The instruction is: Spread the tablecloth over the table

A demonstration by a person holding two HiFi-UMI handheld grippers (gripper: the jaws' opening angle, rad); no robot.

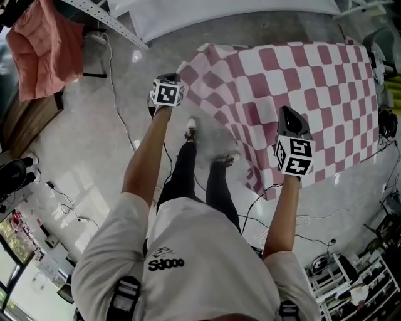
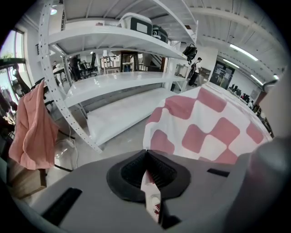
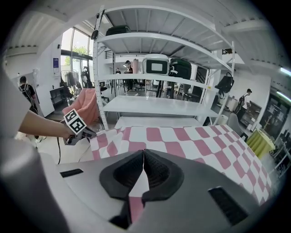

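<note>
The pink-and-white checked tablecloth (image 1: 301,81) lies over the table at the upper right, and its near edge hangs toward the floor. My left gripper (image 1: 178,78) is shut on the cloth's left corner. In the left gripper view a strip of cloth (image 2: 152,195) is pinched between the closed jaws of that gripper (image 2: 146,153). My right gripper (image 1: 284,111) is shut on the near edge further right. A fold of cloth (image 3: 136,191) runs out between the shut jaws of the right gripper (image 3: 143,153). The right gripper view also shows the left gripper (image 3: 91,133) at the cloth's corner.
A white shelf rack (image 1: 188,15) stands just beyond the table. A salmon cloth (image 1: 44,44) hangs at the far left. Cables (image 1: 119,106) trail over the grey floor, and the person's legs (image 1: 194,175) stand by the table's edge. Racks and gear (image 1: 351,276) crowd the lower right.
</note>
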